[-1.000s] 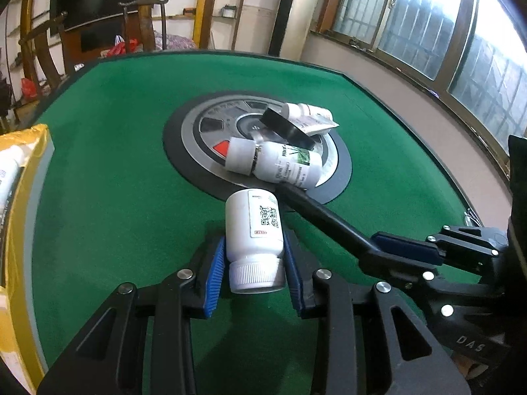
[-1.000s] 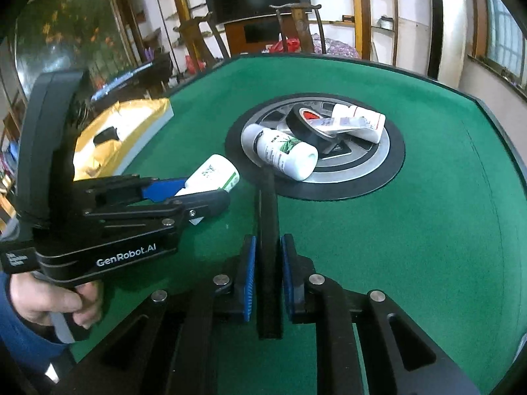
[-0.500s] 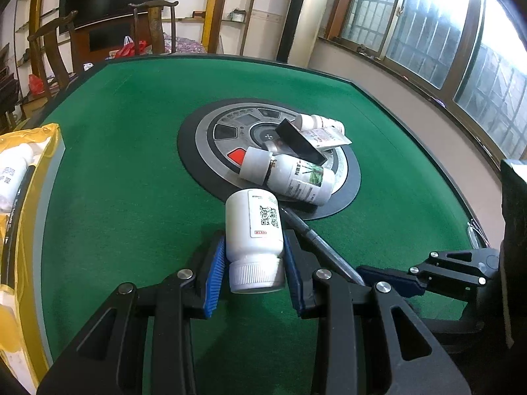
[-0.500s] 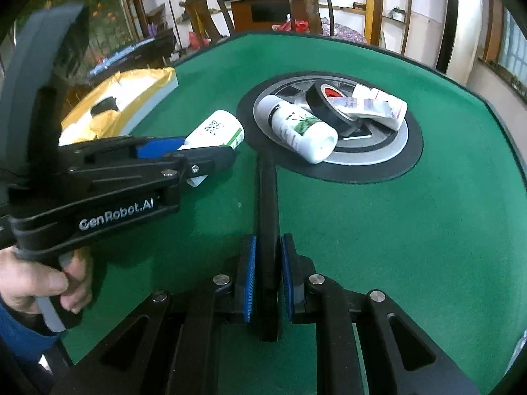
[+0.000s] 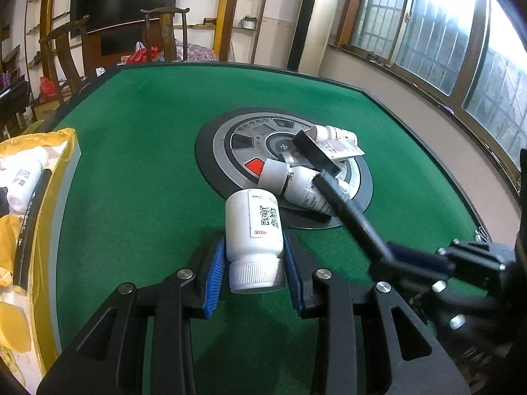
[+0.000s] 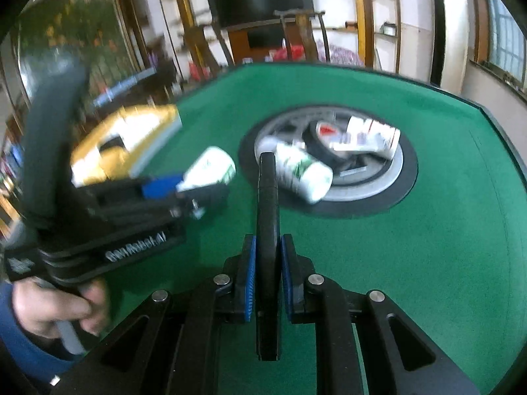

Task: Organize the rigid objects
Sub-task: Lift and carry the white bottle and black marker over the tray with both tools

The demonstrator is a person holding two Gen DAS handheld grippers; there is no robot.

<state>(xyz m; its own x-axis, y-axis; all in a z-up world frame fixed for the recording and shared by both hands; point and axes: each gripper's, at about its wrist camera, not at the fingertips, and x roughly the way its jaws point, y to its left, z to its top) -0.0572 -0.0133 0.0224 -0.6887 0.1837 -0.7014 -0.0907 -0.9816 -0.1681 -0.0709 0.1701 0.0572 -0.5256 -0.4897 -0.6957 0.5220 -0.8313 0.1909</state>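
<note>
A white pill bottle is clamped, cap toward the camera, between the blue pads of the left gripper above a green felt table. The bottle's label, with a printed square code, is turned upward. A long, flat black bar is pinched edge-on between the closed pads of the right gripper, its far end reaching toward the round grey and black panel set in the middle of the table. On that panel a small heap is seen: a second white bottle lying on its side with a green-printed label, a roll of black tape leaning against it, and a third white bottle behind, with a loose printed label draped over it. In the left wrist view the black bar crosses in front of the lying bottle. At the table's left edge a yellow bag is lying open, with another white bottle and a black strip seen inside. The left gripper's handle is held by a hand in a blue sleeve. The right wrist view is blurred.
</note>
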